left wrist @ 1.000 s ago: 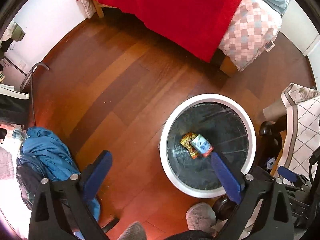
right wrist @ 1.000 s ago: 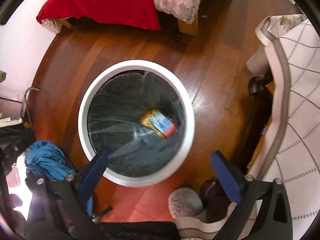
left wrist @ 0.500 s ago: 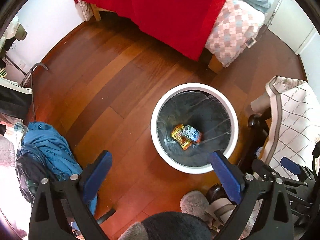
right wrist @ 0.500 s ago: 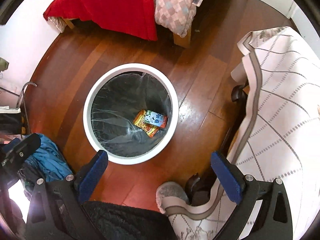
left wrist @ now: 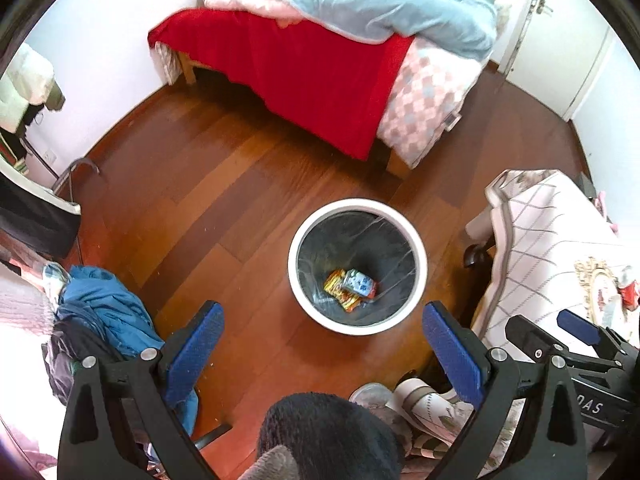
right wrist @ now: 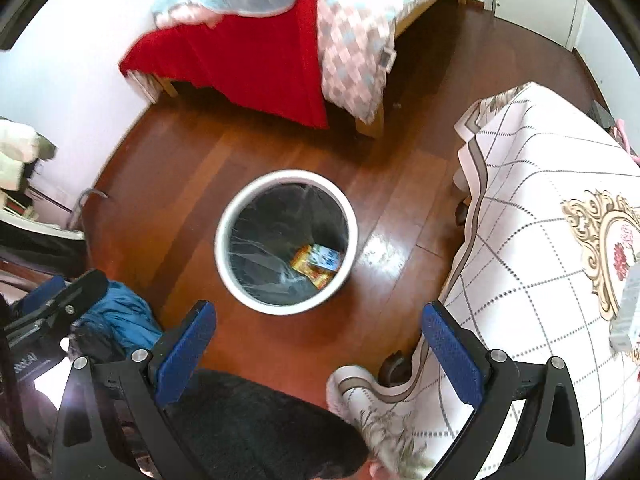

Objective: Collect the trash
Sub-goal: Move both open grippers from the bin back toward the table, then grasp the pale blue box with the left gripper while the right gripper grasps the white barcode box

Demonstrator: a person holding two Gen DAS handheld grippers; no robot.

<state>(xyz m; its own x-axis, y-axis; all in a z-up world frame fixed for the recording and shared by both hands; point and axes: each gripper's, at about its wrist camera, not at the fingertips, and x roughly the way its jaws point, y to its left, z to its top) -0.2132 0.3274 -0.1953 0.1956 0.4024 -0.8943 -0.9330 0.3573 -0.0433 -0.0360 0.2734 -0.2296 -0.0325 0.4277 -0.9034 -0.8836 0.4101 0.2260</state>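
Observation:
A round white trash bin with a dark liner stands on the wooden floor; it also shows in the right wrist view. Two colourful wrappers lie at its bottom, also seen in the right wrist view. My left gripper is open and empty, held high above the floor just short of the bin. My right gripper is open and empty, also high above the bin's near side. The right gripper's body shows at the lower right of the left wrist view.
A bed with a red blanket stands beyond the bin. A table under a white checked cloth is on the right. Blue clothes lie in a heap on the floor at left. The person's slippered foot is below.
Both grippers have risen and pulled back from the bin, which looks smaller and farther now. The wrappers stay at the bottom. More of the bed and table has come into view.

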